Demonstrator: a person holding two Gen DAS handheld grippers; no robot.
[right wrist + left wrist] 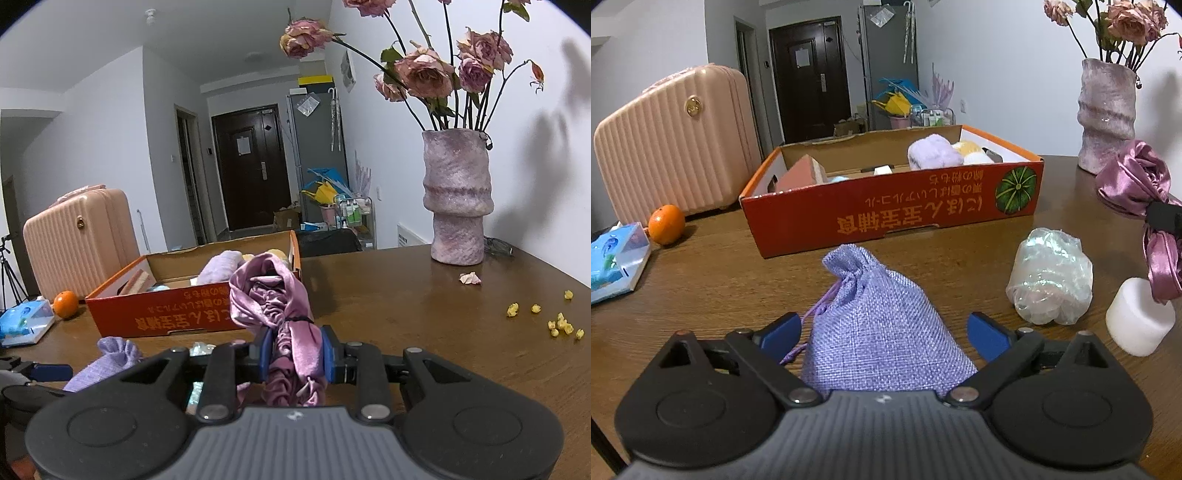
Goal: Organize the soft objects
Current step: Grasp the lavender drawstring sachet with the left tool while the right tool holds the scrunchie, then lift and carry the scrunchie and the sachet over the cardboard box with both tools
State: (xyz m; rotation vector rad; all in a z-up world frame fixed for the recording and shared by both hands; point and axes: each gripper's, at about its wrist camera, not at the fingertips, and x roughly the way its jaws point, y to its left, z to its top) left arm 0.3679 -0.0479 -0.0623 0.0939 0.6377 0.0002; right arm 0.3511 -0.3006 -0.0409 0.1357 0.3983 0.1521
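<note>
A lilac woven drawstring pouch point(875, 295) lies on the brown table, between the blue pads of my left gripper point(886, 332). The jaws stand wide on either side of it, and a small gap shows at each pad. My right gripper point(295, 354) is shut on a bundle of pink satin cloth point(273, 295), held above the table. The same bundle shows at the right edge of the left wrist view as pink satin cloth point(1134, 184). Behind them stands an open orange cardboard box point(886, 210) holding a fluffy lilac item point(932, 151) and other soft pieces.
A pink suitcase point(672, 144), an orange point(666, 224) and a tissue pack point(617, 258) sit at the left. A shiny plastic-wrapped bundle point(1049, 280) and a white cylinder point(1137, 317) lie at the right. A vase of dried roses point(458, 199) and yellow crumbs point(561, 325) are far right.
</note>
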